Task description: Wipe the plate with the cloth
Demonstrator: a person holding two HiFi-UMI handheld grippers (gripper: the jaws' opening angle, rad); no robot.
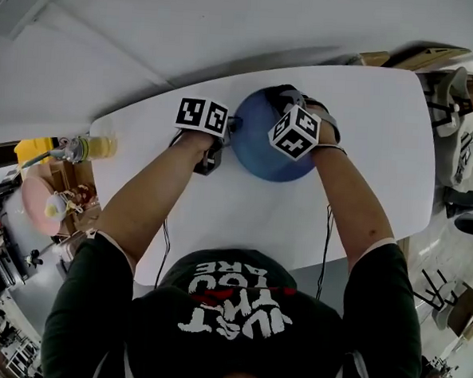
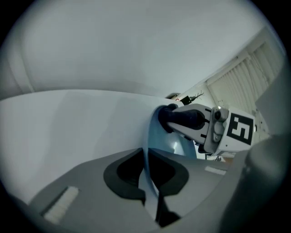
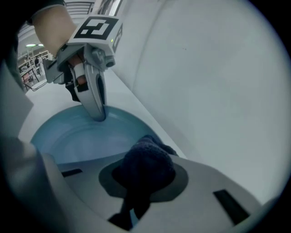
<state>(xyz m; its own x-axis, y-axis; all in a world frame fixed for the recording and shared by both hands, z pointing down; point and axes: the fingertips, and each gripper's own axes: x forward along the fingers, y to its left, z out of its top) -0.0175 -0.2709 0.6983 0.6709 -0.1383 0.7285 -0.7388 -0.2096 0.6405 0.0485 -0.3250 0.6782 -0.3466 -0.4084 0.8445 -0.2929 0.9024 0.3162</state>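
Head view: round blue plate (image 1: 255, 149) lies face up near the far edge of the white tabletop (image 1: 359, 152). Being circular, it has no long axis. The left tongs (image 1: 219, 146) meet its left rim. The right tongs (image 1: 299, 104) come in over its far right side with a dark cloth (image 1: 284, 92) bunched at their tip. Both forearms reach out from the bottom of the view.

Left gripper view: the plate's rim (image 2: 148, 170) runs edge-on as a thin pale-blue band straight between the pads, away from the camera. The left tongs (image 2: 148, 177) are clamped on it. The glossy blue inner surface shows to the right of that band. At the far rim the right tongs (image 2: 172, 117) hold the cloth (image 2: 182, 119) against the plate's edge.

Right gripper view: the right tongs (image 3: 143, 182) are closed on the cloth (image 3: 145, 164), a dark navy, nubby wad. It bulges forward out of the pads, with its length along the line of the tongs. The wad sits over the plate's near rim. I cannot tell whether it presses on the surface. The plate (image 3: 77, 141) spreads ahead, smooth, light blue and shallow. The left tongs (image 3: 97, 111) grip its opposite rim from above.
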